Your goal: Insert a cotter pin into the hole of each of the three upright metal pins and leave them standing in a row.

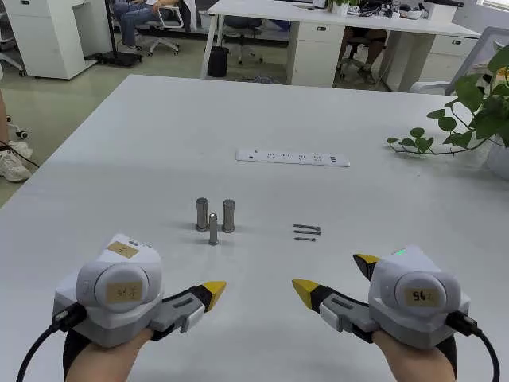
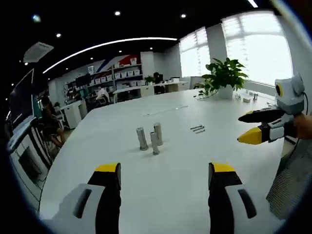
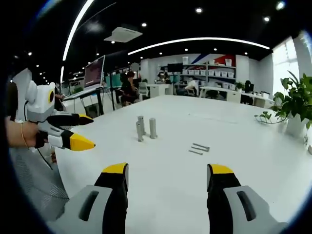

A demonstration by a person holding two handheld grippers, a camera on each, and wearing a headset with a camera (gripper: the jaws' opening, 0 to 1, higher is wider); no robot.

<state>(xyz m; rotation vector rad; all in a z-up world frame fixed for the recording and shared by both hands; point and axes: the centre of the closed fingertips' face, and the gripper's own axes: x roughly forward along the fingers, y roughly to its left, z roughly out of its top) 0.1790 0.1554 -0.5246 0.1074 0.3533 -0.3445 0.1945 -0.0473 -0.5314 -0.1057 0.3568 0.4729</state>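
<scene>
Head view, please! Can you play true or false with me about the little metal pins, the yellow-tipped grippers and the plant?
1. The three grey upright metal pins stand on the white table. True.
2. The left gripper holds a cotter pin. False: it is open and empty; the small dark cotter pins lie on the table beside the metal pins.
3. The long white power strip lies beyond the metal pins. True.
4. The right gripper is shut. False: its jaws stand apart.
5. The green leafy plant stands on the floor. False: it sits at the table's right edge.
</scene>
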